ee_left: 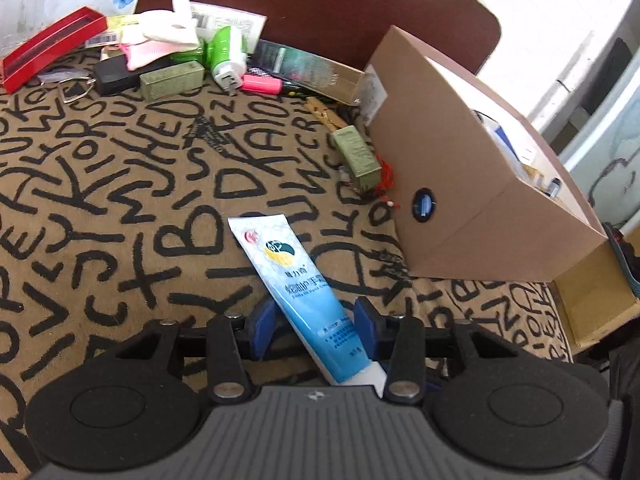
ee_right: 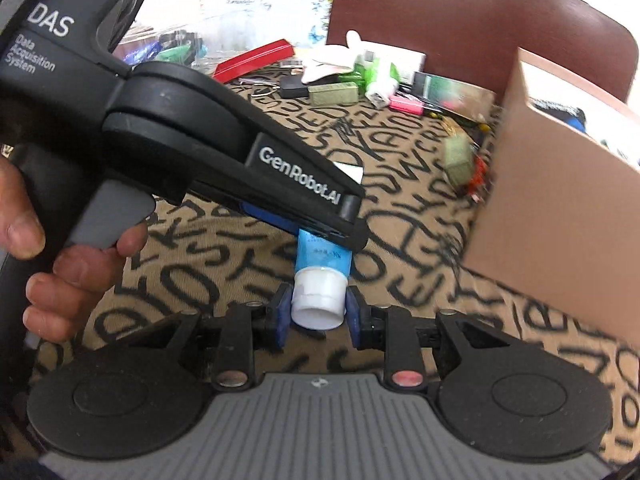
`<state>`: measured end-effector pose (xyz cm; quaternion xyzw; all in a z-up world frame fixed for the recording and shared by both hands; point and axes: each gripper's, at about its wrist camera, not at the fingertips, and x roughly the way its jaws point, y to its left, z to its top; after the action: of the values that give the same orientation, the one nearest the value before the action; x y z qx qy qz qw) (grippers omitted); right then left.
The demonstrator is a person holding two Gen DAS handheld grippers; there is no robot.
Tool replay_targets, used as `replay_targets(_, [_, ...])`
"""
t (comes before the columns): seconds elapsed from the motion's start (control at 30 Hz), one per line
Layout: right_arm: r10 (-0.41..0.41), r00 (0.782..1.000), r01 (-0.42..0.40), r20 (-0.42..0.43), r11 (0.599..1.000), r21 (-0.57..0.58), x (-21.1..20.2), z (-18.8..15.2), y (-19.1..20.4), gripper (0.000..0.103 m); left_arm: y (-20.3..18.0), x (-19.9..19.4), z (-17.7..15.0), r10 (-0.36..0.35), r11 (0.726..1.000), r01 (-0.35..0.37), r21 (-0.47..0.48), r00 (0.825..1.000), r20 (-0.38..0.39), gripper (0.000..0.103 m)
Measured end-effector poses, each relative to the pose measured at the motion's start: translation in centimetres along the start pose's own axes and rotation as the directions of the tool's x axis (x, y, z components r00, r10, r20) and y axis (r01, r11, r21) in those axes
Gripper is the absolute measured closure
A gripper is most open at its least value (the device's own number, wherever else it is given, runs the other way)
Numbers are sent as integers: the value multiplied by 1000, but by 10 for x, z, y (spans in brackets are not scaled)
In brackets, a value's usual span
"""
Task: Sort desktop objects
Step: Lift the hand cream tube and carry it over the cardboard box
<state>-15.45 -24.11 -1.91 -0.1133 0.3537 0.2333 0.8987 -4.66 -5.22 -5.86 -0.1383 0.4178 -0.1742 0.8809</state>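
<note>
Above the lettered tablecloth (ee_left: pixel 120 208), near its front edge, a soft blue-and-white hand-cream tube (ee_left: pixel 296 288) hangs between two claws; the left gripper (ee_left: pixel 316 330) pinches its lower body narrowly between blue pads, while the right gripper (ee_right: pixel 316 314) clamps the white, ribbed cap (ee_right: pixel 318 300) from the opposite end; this two-ended hold probably steadies the pliable tube, or readies the cap for twisting, though which cannot be told. A person's hand (ee_right: pixel 48 264) wraps the grey handle of the left tool, seen in the right wrist view. To the right stands a stiff cardboard box (ee_left: pixel 472 184), open-topped, plain brown with a dark oval hole in its near wall; it looks like the sorting bin, and the tube is held just left of it, apart, likely for dropping in. At the far side lies the unsorted clutter: a glossy red tray (ee_left: pixel 48 48), a green-and-white plug (ee_left: pixel 228 60), a pink highlighter (ee_left: pixel 262 84), two olive rectangular blocks (ee_left: pixel 172 80), one just beside the box; a wooden clothes peg (ee_left: pixel 326 114) lies between them.
</note>
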Motion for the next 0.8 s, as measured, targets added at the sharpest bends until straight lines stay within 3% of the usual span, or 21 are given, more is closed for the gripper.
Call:
replay_targets(0.13, [-6,1000,6,23,1000,-16,5,6,0,72,3,-1,5,46,999,-46,-10,999,15,50])
replay_targets(0.3, [-8,1000,9,22,999,-40,14,11,3,62,4,2,5,40,999,-40,-6,999,17,50])
replay_targets(0.8, [-29,996,34,80,998,-56,8,7,10,72,-13,-10,0,63,997,-66,33,996,69,55])
